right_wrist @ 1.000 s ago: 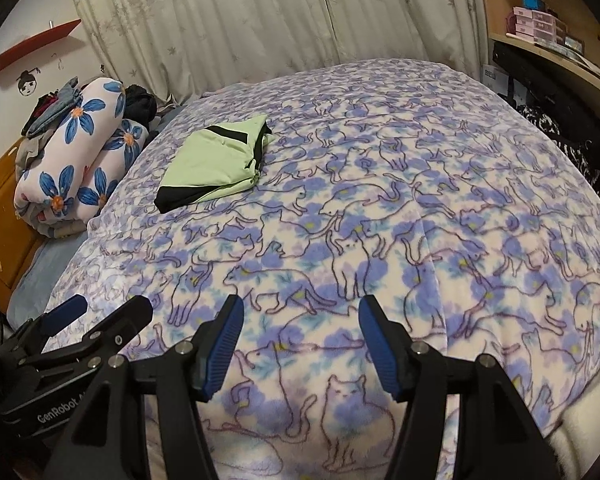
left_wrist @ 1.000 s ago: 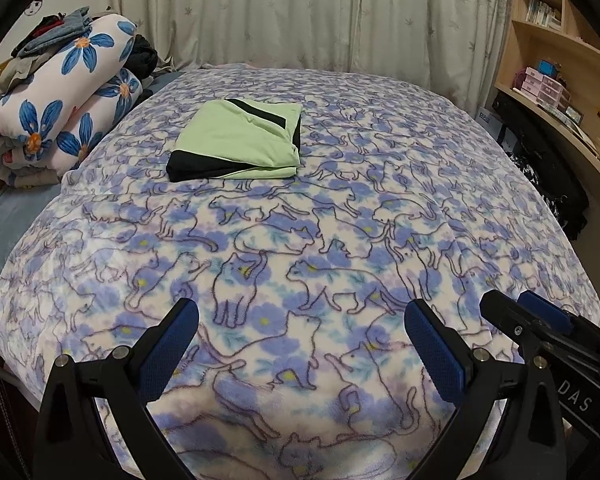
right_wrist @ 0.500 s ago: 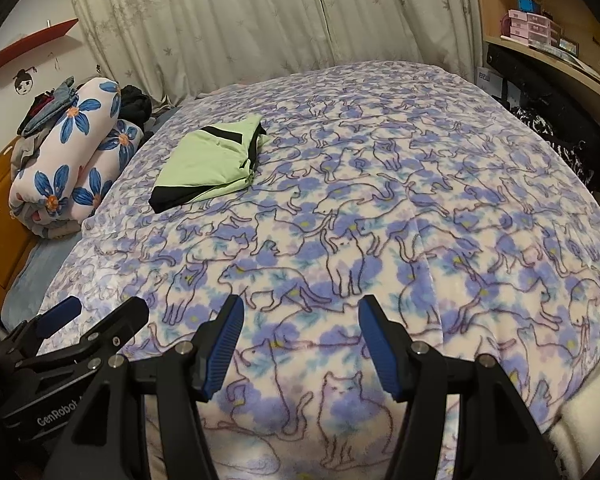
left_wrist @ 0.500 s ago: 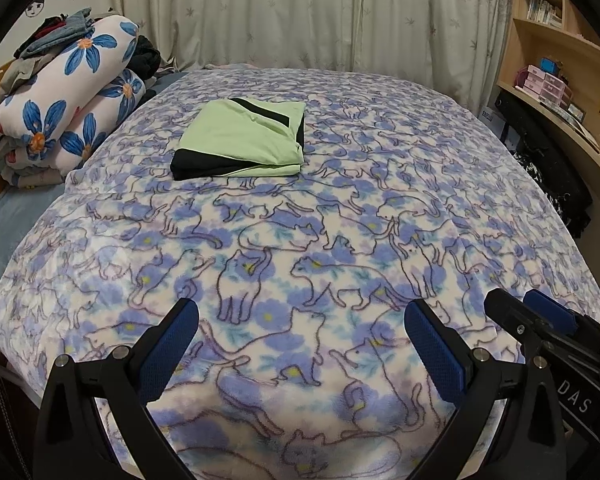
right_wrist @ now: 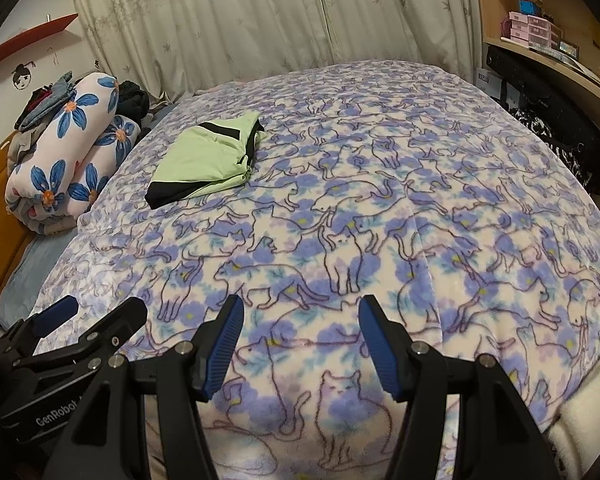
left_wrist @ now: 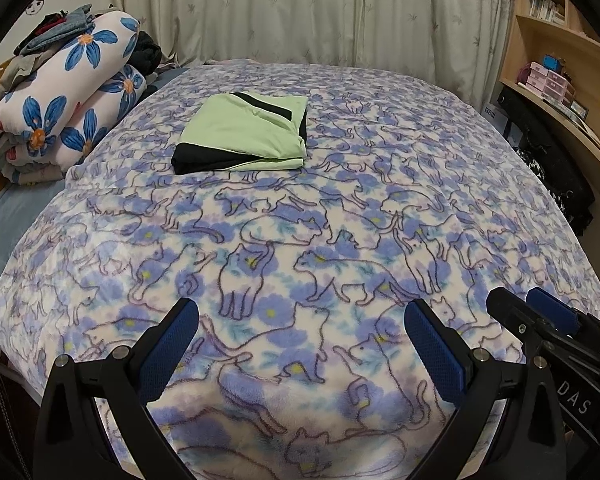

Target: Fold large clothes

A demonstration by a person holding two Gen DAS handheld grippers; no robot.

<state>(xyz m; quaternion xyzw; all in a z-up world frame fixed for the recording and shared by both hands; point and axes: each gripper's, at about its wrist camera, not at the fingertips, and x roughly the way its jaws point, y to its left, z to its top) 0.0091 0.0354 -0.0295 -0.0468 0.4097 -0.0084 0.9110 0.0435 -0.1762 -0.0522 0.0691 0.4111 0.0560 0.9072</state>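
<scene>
A cat-print blanket covers the bed; the folded green garment (black trim) lies toward its far left. Left tongs and right tongs hover near the blanket's front edge, both spread wide, empty.

A bed covered by a blanket printed with cats and blue flowers carried a folded green-and-black garment (lying flat, toward its far left); a rolled floral quilt sat at the left edge.
</scene>
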